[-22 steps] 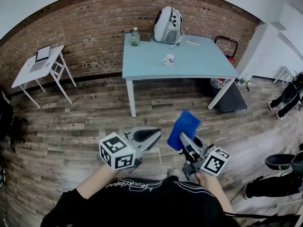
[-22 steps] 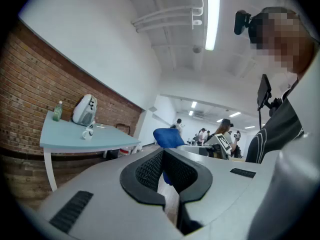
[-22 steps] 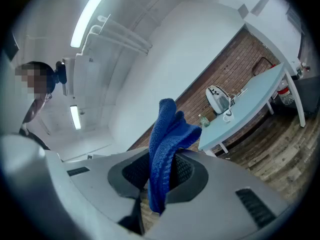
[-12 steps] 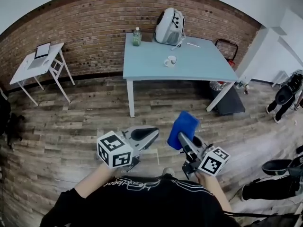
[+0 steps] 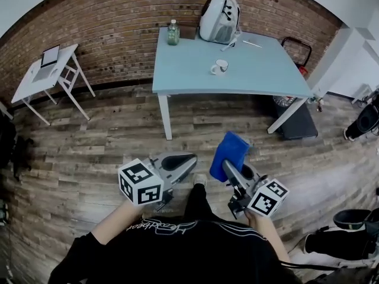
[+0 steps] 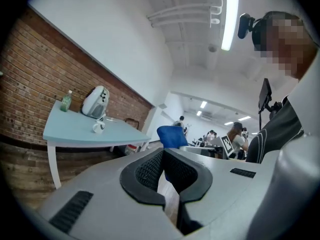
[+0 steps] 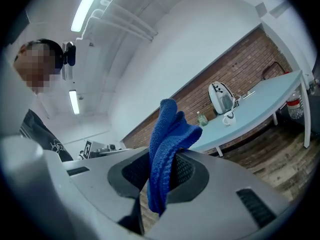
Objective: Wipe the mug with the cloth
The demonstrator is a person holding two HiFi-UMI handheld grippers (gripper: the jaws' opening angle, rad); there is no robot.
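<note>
A white mug (image 5: 219, 67) stands on the light blue table (image 5: 260, 76), far ahead of both grippers; it also shows small in the left gripper view, mug (image 6: 98, 127), and in the right gripper view, mug (image 7: 229, 118). My right gripper (image 5: 227, 168) is shut on a folded blue cloth (image 5: 230, 153), which sticks up between its jaws, cloth (image 7: 167, 149). My left gripper (image 5: 190, 161) is shut with nothing between its jaws, held level beside the right one over the wooden floor.
On the table also stand a green bottle (image 5: 173, 33) and a white backpack (image 5: 219, 18), with a pen (image 5: 251, 43) near them. A small white side table (image 5: 44, 73) with a laptop stands at the left. A red-framed chair (image 5: 299, 55) is at the table's right end.
The view has drawn nearer to the table: table and mug sit larger and a little higher. Both grippers keep their pose, the cloth still held in the right one.
</note>
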